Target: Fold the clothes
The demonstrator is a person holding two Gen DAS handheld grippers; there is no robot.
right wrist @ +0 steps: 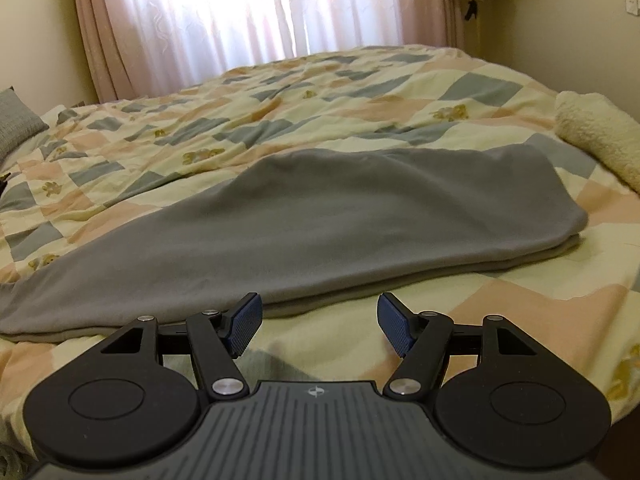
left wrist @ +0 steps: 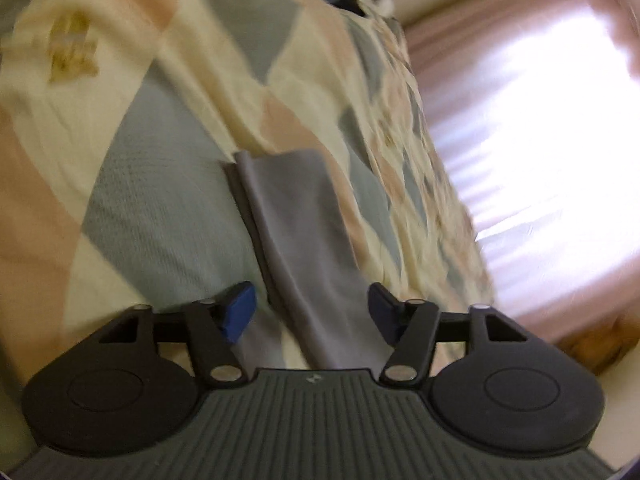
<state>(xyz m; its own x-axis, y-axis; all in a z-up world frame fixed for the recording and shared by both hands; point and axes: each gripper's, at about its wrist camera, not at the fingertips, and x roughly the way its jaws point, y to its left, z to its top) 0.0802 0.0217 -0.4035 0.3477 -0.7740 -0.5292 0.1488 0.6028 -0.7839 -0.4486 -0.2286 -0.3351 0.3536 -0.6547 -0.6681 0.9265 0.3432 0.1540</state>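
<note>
A wide bed takes up nearly everything, spread with a patchwork quilt [right wrist: 360,92] of cream, peach and blue-grey squares that serves as the folding surface, and behind it pink curtains [right wrist: 224,4] glow with daylight. On the quilt lies the grey garment [right wrist: 304,224], long and flat, its right end doubled over so two layers show at the edge; it looks part-folded, with the narrow tail trailing off to the left not yet brought in. A cream fleecy roll [right wrist: 600,136] sits well apart at the right edge, and a grey pillow [right wrist: 16,120] at the far left. The right gripper [right wrist: 320,328] hovers low just short of the garment's near hem, its jaws standing wide with only quilt between them, holding nothing; it seems placed to take that hem for the next fold. The left gripper [left wrist: 312,316] looks along a narrow strip of the same grey cloth, which runs up between its blue pads [left wrist: 240,312]. Its jaws are about half open and the pads do not appear to press the fabric, so it reads as lined up for a pinch rather than gripping, though the blur leaves this uncertain.
</note>
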